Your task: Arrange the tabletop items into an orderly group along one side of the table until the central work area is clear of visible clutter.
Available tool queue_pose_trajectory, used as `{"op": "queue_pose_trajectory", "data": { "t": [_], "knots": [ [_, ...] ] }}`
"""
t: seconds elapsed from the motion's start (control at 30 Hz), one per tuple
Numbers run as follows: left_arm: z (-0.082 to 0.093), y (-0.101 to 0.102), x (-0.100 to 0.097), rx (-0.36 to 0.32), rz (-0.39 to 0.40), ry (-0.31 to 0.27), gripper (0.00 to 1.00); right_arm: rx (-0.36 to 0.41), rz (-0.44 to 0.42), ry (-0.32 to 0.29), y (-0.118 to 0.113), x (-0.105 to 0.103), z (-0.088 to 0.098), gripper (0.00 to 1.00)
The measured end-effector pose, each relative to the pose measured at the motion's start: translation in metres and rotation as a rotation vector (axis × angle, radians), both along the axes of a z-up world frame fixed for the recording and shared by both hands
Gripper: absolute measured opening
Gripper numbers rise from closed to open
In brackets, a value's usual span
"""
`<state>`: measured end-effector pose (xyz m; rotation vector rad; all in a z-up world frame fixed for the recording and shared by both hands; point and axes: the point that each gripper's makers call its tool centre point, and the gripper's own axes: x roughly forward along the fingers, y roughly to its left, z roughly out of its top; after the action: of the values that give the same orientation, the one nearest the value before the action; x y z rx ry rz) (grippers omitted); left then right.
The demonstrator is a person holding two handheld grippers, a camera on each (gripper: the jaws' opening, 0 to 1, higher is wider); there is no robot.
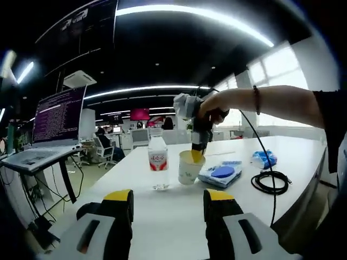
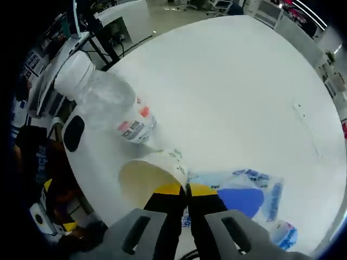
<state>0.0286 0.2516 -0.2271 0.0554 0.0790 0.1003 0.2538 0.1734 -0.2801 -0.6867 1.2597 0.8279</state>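
Observation:
On the white table (image 1: 162,222) stands a cream paper cup (image 1: 191,167), with a clear water bottle (image 1: 158,161) with a red label just to its left. My right gripper (image 1: 197,147), held by a person's hand, comes down from above and is shut on the cup's rim. In the right gripper view its yellow-tipped jaws (image 2: 186,189) pinch the rim of the cup (image 2: 146,179), and the bottle (image 2: 105,103) stands beyond. My left gripper (image 1: 168,203) is open low over the table's near part, short of the bottle, with nothing between its jaws.
A flat blue-and-white packet (image 1: 222,173) lies right of the cup, also in the right gripper view (image 2: 244,199). A coiled black cable (image 1: 270,182) and a small blue pack (image 1: 264,158) lie further right. An open laptop (image 1: 51,130) stands on a stand left of the table.

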Motion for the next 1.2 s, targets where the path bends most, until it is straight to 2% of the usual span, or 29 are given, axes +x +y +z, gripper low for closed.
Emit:
{"op": "queue_pose_trajectory", "data": {
  "t": [0.1,0.23,0.37,0.5,0.57,0.87,0.93,1.0,1.13,1.2],
  "knots": [
    [0.003,0.005,-0.001,0.005,0.013,-0.008,0.51,-0.001,-0.002,0.036,0.001,-0.004,-0.005,0.00],
    [0.001,0.006,0.002,0.004,0.009,-0.004,0.51,-0.018,-0.006,0.011,-0.002,0.002,-0.008,0.01],
    [-0.003,0.005,0.005,-0.004,0.002,0.004,0.51,0.012,-0.020,0.028,-0.004,0.000,-0.008,0.01],
    [-0.004,0.006,0.007,0.016,0.015,0.012,0.51,0.047,-0.038,-0.024,-0.001,0.009,-0.008,0.02],
    [-0.004,0.007,0.007,0.016,0.014,0.011,0.51,0.043,-0.029,-0.027,-0.001,0.010,-0.009,0.02],
    [-0.004,0.006,0.007,0.005,0.005,0.010,0.51,0.061,-0.051,0.022,0.001,0.002,-0.008,0.01],
    [-0.005,0.007,0.007,0.005,0.008,0.013,0.51,0.084,-0.070,0.034,0.003,-0.002,-0.008,0.05],
    [-0.001,0.009,0.005,0.023,0.029,-0.007,0.51,0.080,-0.065,0.050,0.001,-0.007,-0.008,0.07],
    [0.002,0.010,0.003,0.027,0.033,-0.015,0.51,0.066,-0.052,0.034,-0.003,-0.008,-0.009,0.08],
    [0.003,0.010,0.002,0.030,0.031,-0.015,0.51,0.086,-0.062,0.055,-0.001,-0.012,-0.008,0.09]
  ]
}}
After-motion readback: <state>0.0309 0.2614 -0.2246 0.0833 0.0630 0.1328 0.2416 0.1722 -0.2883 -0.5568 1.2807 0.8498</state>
